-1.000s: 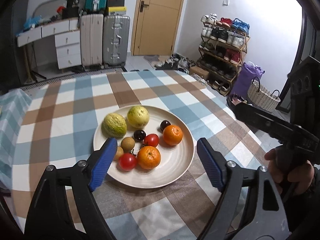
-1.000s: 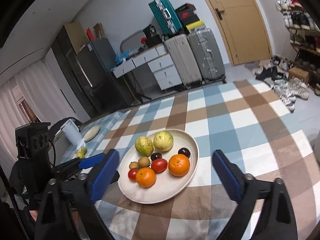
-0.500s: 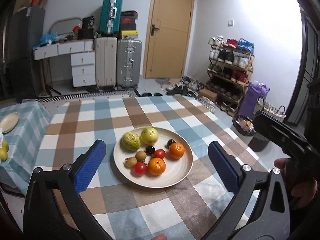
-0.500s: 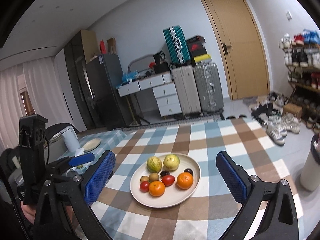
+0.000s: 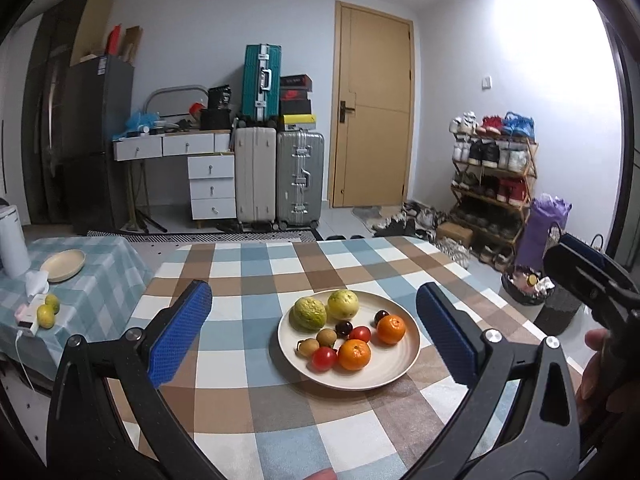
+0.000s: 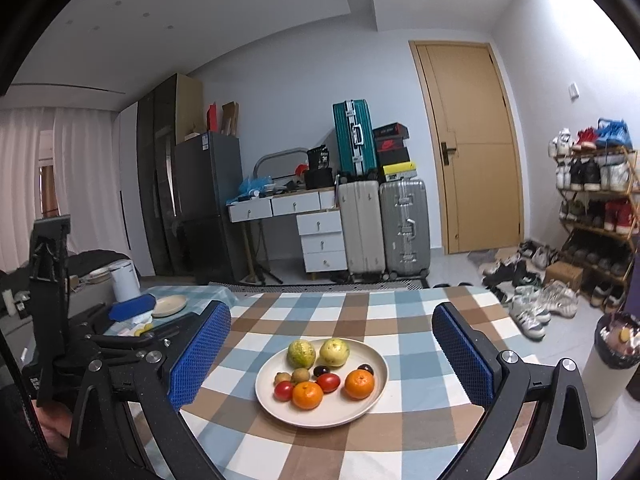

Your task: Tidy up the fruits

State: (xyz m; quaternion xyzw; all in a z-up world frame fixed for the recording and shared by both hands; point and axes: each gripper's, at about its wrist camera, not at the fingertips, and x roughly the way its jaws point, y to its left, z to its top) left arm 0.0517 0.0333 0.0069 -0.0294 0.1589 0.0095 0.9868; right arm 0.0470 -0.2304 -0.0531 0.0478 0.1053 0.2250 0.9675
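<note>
A cream plate (image 5: 390,374) on the checked tablecloth holds two green-yellow guavas (image 5: 309,314), two oranges (image 5: 354,354), two red tomatoes (image 5: 324,358), two dark plums (image 5: 344,327) and two small brown fruits (image 5: 326,337). My left gripper (image 5: 312,290) is open and hovers back from the plate, with nothing between its blue pads. My right gripper (image 6: 330,309) is also open and empty, and the same plate (image 6: 374,398) lies beyond its fingers. Each gripper shows at the edge of the other's view, the right gripper (image 5: 580,270) held by a hand.
A lower side table (image 5: 100,280) with a pale checked cloth stands left, carrying a small empty plate (image 5: 63,265), two yellow-green fruits (image 5: 48,312) and a white canister (image 5: 12,240). A lined bin (image 6: 612,364) stands right of the table. Suitcases, drawers and a shoe rack line the far walls.
Both grippers have drawn back and up from the plate, which now looks smaller and farther off. The left jaws have widened. The fruits have not moved.
</note>
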